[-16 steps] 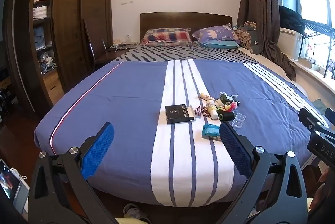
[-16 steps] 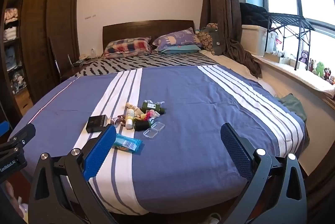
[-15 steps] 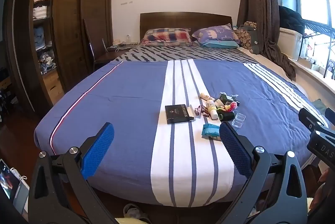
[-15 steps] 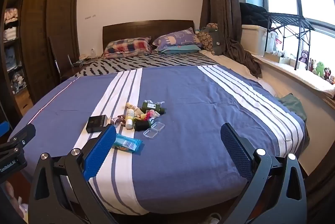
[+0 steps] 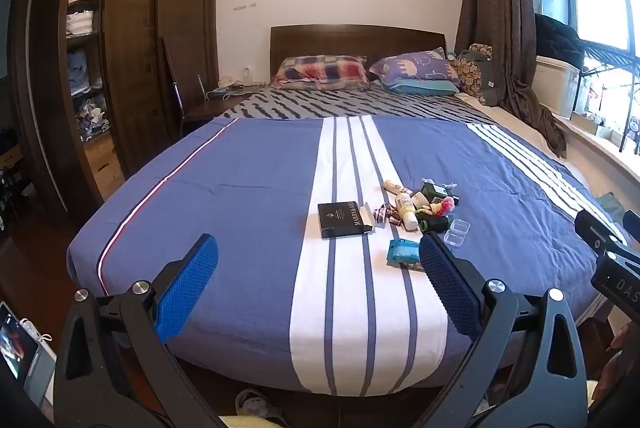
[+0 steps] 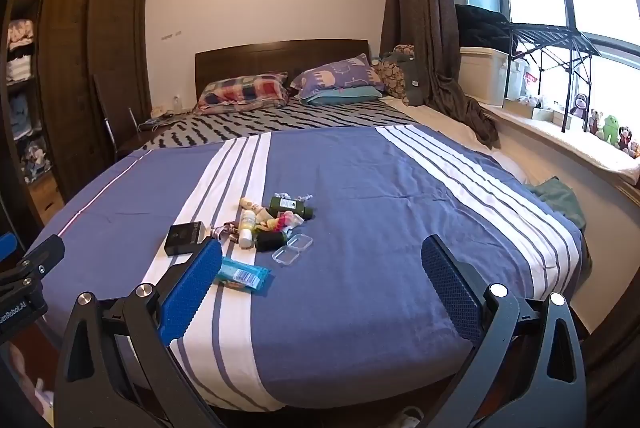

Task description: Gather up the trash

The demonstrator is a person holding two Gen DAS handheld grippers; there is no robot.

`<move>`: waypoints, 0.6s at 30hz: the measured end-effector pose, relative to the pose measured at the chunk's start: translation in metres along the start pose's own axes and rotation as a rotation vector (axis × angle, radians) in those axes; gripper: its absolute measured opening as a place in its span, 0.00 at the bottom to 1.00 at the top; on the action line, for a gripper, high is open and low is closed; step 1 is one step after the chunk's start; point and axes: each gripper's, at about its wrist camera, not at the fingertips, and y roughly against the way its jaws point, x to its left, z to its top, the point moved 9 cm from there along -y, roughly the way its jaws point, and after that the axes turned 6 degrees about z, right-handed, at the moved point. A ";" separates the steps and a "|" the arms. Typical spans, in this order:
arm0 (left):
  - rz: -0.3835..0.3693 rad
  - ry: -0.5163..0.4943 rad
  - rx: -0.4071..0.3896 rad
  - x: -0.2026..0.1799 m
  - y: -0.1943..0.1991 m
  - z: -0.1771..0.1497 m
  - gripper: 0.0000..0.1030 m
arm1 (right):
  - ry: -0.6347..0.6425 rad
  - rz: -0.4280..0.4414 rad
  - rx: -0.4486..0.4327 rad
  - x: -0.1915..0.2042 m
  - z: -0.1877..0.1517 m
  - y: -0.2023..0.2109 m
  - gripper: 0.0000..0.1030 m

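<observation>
Left wrist view: my left gripper hangs off the foot of the bed, jaws spread wide, nothing between them. The trash sits in a small cluster on the blue striped cover, right of centre: a black box lying flat on the white stripe, a white bottle beside it, a dark green bottle further back, a clear plastic case and a teal packet nearest me, just beside my right-hand pad. The right gripper's body shows at the right edge.

Right wrist view: my right gripper is likewise held off the foot of the bed, jaws spread and empty. The same cluster lies left of centre; the teal packet is just beside the left pad, the clear plastic case and black box behind it. All items are apart from both grippers.
</observation>
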 end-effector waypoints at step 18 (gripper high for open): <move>0.005 0.013 0.000 0.005 0.006 0.003 0.92 | 0.003 0.016 -0.008 0.001 -0.002 0.003 0.97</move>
